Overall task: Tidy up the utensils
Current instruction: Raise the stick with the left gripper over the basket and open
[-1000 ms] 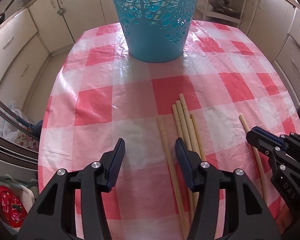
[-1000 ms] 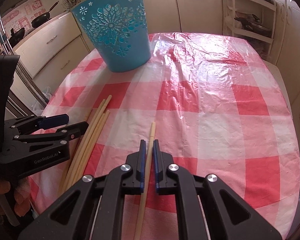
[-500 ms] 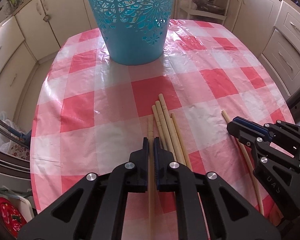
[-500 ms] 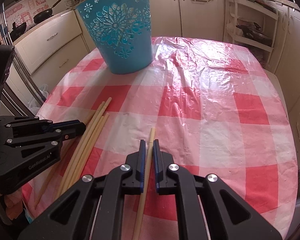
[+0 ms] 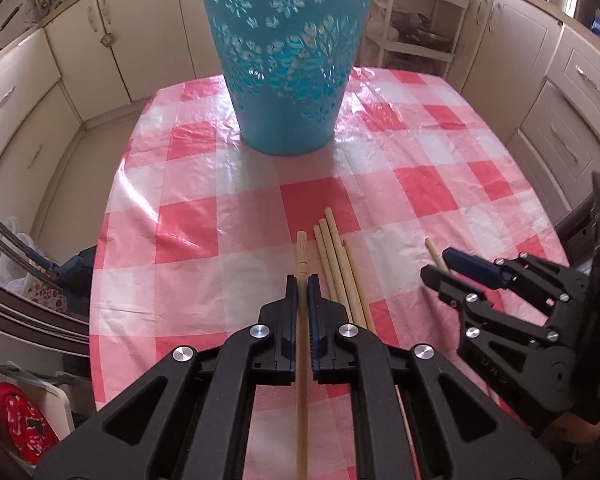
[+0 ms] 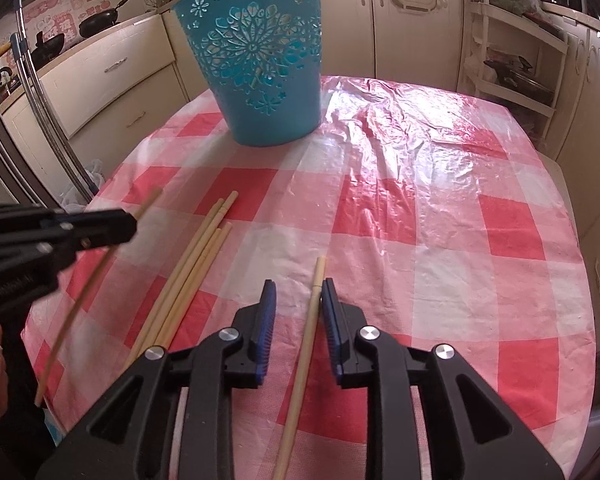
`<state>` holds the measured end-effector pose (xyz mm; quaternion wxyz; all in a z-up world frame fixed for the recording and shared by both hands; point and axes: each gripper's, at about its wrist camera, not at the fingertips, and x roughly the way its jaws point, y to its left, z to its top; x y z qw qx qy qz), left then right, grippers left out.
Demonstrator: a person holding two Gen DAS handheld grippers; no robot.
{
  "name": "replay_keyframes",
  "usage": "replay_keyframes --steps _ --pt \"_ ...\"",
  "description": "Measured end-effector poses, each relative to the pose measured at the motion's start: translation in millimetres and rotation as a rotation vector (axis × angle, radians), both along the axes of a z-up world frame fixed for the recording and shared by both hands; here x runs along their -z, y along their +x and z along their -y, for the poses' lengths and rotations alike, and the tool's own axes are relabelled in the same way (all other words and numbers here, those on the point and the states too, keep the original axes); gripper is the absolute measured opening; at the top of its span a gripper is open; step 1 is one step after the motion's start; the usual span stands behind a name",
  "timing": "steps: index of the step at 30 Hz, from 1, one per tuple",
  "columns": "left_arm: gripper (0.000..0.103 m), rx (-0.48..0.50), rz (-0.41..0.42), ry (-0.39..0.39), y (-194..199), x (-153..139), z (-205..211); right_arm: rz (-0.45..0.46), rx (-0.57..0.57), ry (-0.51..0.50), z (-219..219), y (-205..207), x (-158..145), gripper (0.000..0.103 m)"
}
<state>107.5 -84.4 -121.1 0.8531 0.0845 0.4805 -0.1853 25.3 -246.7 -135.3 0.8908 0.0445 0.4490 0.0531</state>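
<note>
Looking from the left wrist, the left gripper (image 5: 302,280) pinches one chopstick (image 5: 301,248) off the table (image 5: 228,184), beside four loose sticks (image 5: 340,264); the bin (image 5: 286,68) stands beyond. From the right wrist, the right gripper (image 6: 298,292) stands slightly parted around another stick (image 6: 314,300). Light, stiff, smooth: clamp mid-shaft or it may pivot.

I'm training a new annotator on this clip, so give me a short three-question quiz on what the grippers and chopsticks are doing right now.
1. True or false: the left gripper is shut on a chopstick.
2. How many chopsticks are in the loose bunch lying between the two grippers?
3. The right gripper has its jaws: A) clamped on the bucket; B) apart, with a second chopstick between them; C) out of view.

Key: 1 true; 2 four; 3 B.
</note>
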Motion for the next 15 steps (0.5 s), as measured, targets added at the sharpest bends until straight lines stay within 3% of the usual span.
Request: replay_keyframes --steps 6,15 --pt "0.005 -0.022 0.114 -0.136 -0.9 -72.1 -26.5 0.001 -0.002 -0.002 -0.3 0.2 -0.1 0.026" --pt "0.005 -0.053 0.368 -0.298 24.4 -182.6 -29.0 0.001 -0.017 -0.025 -7.8 -0.3 -0.3 0.036"
